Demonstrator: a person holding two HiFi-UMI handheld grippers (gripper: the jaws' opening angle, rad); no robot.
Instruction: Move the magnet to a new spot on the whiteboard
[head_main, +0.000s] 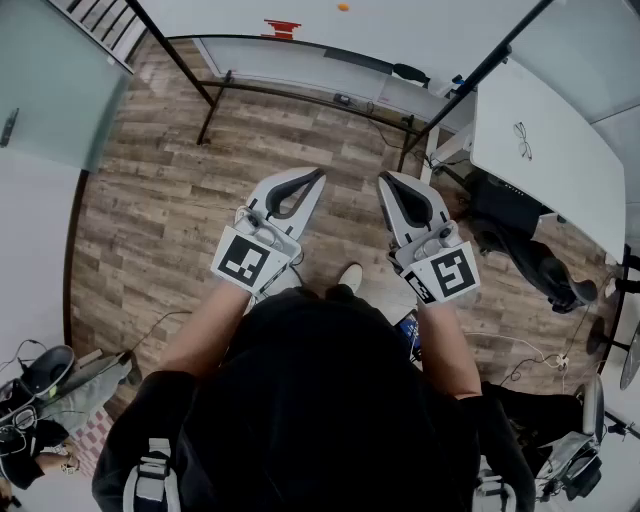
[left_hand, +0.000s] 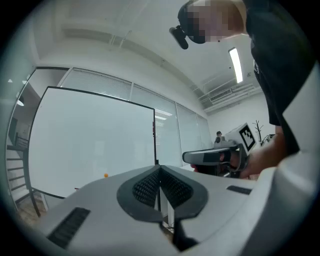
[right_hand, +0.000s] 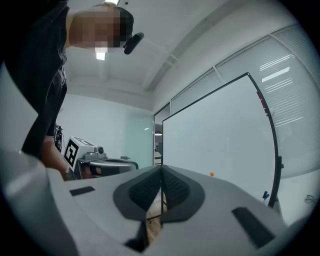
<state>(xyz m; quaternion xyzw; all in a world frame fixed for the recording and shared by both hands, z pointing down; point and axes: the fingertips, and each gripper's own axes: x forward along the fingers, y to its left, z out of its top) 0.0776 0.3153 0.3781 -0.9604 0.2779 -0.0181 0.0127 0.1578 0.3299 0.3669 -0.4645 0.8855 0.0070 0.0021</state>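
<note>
A small orange magnet (head_main: 343, 6) sticks to the whiteboard (head_main: 280, 55) far ahead of me; it shows as an orange dot (left_hand: 105, 175) low on the board (left_hand: 90, 145) in the left gripper view, and again as a dot (right_hand: 212, 174) on the board (right_hand: 220, 135) in the right gripper view. My left gripper (head_main: 317, 176) and right gripper (head_main: 384, 181) are held side by side at waist height, pointing level at the board and well short of it. The jaws of both are shut, left (left_hand: 160, 171) and right (right_hand: 161, 171), with nothing between them.
A red object (head_main: 282, 27) sits on the board near the magnet. The board's black stand legs (head_main: 208, 110) rest on the wood floor. A white table (head_main: 545, 150) with glasses (head_main: 522, 140) stands at the right, with a dark bag (head_main: 535, 262) and cables below it.
</note>
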